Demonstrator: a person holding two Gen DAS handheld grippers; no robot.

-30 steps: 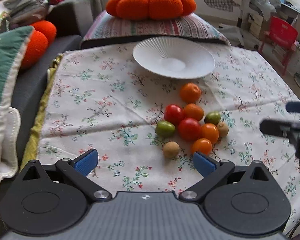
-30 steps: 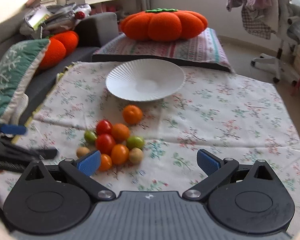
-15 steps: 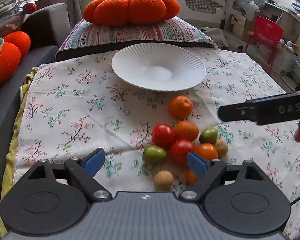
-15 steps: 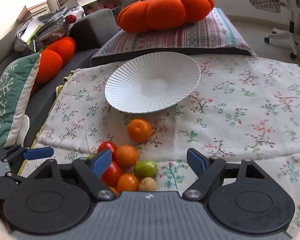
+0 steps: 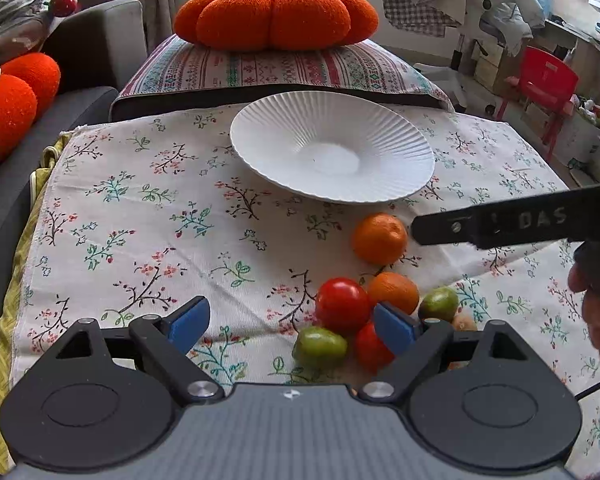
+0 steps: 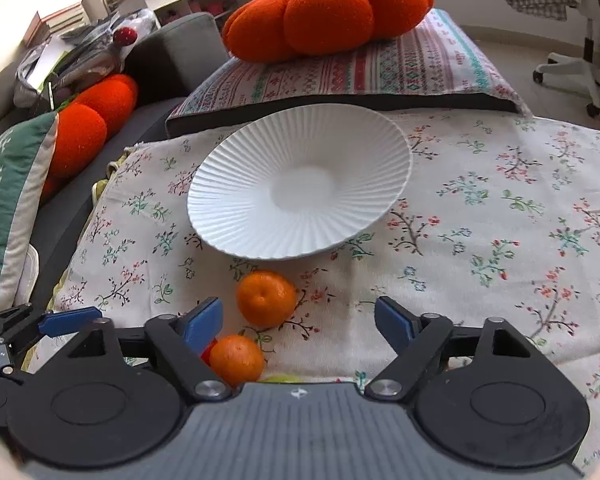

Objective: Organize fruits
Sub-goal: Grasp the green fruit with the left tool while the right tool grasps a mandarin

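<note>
A white ribbed plate (image 5: 332,156) (image 6: 300,188) lies empty on the floral cloth. In front of it sits a cluster of small fruits: a mandarin (image 5: 379,237) (image 6: 266,299) nearest the plate, a second orange fruit (image 5: 393,293) (image 6: 237,359), a red tomato (image 5: 342,305), a green tomato (image 5: 320,347) and others partly hidden. My left gripper (image 5: 292,322) is open and empty, low over the near left of the cluster. My right gripper (image 6: 298,322) is open and empty, with the mandarin between its fingers' line. It shows from the side in the left wrist view (image 5: 500,224).
An orange pumpkin cushion (image 5: 276,12) sits on a striped pillow (image 5: 280,68) behind the plate. A grey sofa (image 5: 80,48) with orange cushions (image 5: 8,104) runs along the left. A red chair (image 5: 548,84) and clutter stand at the right. The cloth's left edge (image 5: 24,256) is near.
Both grippers have moved forward and lower toward the fruit cluster. The right gripper now reaches over the mandarin. Both stay open; no fruit has moved.
</note>
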